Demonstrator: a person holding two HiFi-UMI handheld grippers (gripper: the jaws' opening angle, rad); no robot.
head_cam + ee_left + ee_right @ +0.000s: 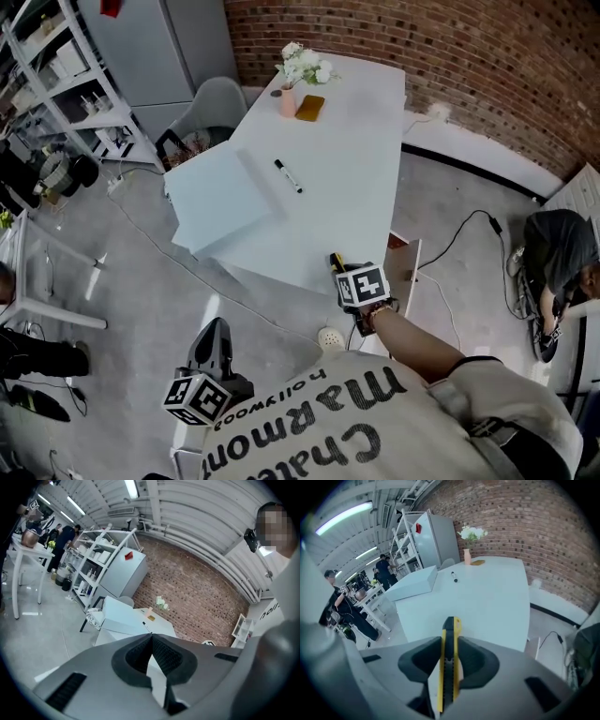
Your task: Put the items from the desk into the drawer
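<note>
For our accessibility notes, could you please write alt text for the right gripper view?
The right gripper clamps a yellow utility knife between its jaws. Beyond it stretches a white desk holding a black marker and a pink vase of white flowers, before a brick wall.

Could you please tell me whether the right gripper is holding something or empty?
Holding something: the right gripper has its jaws pressed on both sides of a yellow and black knife.

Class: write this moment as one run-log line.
right claw: grips yellow-black utility knife; left claw: shut, empty; black marker: on white desk
</note>
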